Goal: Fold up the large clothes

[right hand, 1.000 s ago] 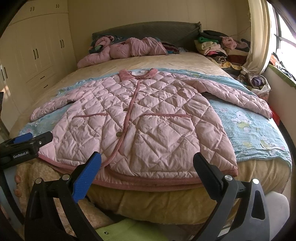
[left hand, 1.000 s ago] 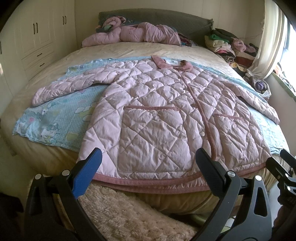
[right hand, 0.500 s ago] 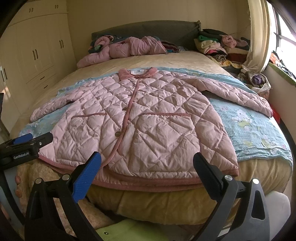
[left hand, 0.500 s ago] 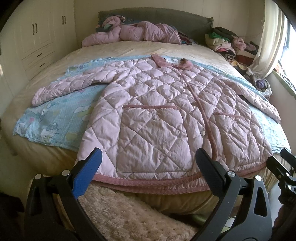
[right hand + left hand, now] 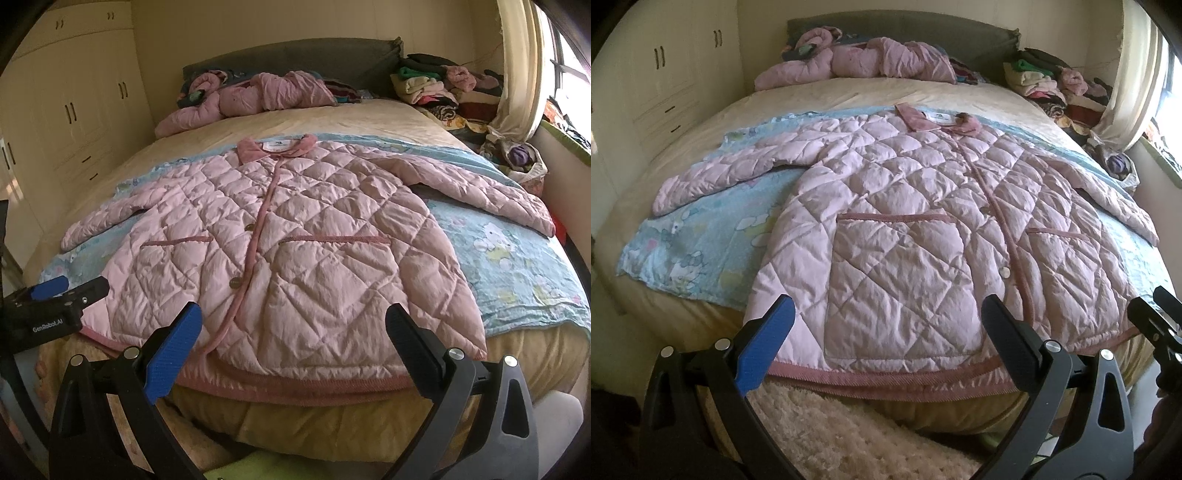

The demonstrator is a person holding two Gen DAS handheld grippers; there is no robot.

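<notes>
A large pink quilted jacket (image 5: pixel 905 221) (image 5: pixel 295 240) lies face up and spread flat on the bed, collar at the far end, both sleeves out to the sides, hem hanging over the near edge. My left gripper (image 5: pixel 886 321) hovers open just before the hem, in front of the left pocket. My right gripper (image 5: pixel 293 325) is open as well, facing the hem on the right half. Nothing is between the fingers of either one. The left gripper's body shows at the left edge of the right wrist view.
A light blue cartoon blanket (image 5: pixel 713 236) (image 5: pixel 517 266) lies under the jacket on the beige bed (image 5: pixel 960 96). Another pink garment (image 5: pixel 857 59) is heaped by the headboard. Folded clothes (image 5: pixel 436 85) are stacked far right. Wardrobes (image 5: pixel 74 110) line the left wall. A shaggy rug (image 5: pixel 842 435) lies below.
Both grippers have crept slightly closer to the jacket's hem, which now sits a little larger in view. Both stay open.
</notes>
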